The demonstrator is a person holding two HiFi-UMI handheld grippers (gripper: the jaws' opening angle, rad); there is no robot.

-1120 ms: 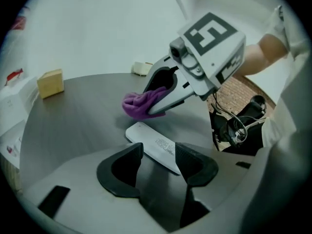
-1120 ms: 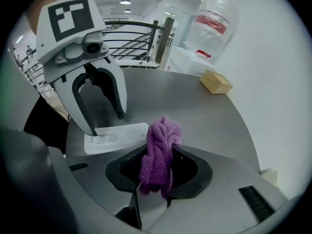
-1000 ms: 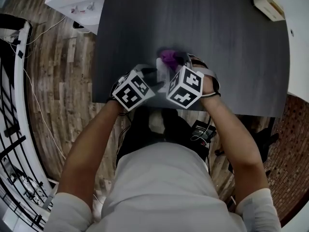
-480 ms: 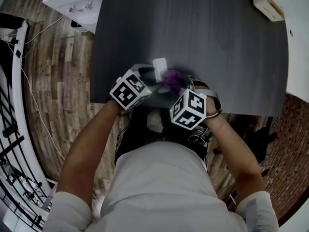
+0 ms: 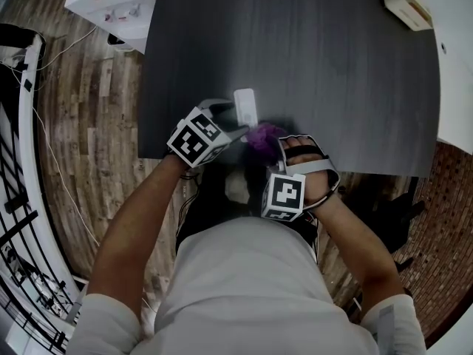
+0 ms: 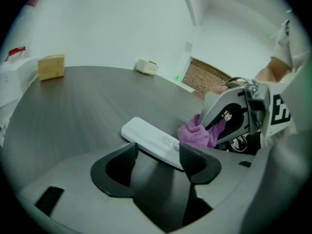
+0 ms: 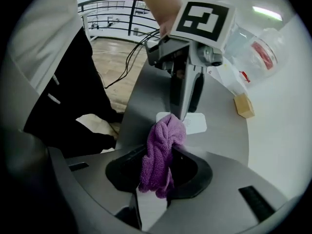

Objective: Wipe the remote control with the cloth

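Head view: the remote (image 5: 245, 105) lies on the bench (image 5: 347, 65), likely light, stiff and slick. Left gripper view: the left hand-held gripper (image 6: 160, 152), jaws just opened, straddles its near end unclamped, a fair pinch spot. Right gripper view: the right hand-held gripper (image 7: 161, 156) clenches the soft cloth (image 7: 163, 133)

Head cam: overhead, steeply down on the counter (image 5: 332, 65), wide. Cam on left claw (image 6: 158, 152): low, close, looks along its jaws across the counter at the right claw (image 6: 214, 130). Cam on right claw: close, steep, faces back at the left one. All three share remote (image 5: 245, 103) and cloth (image 5: 262, 134).
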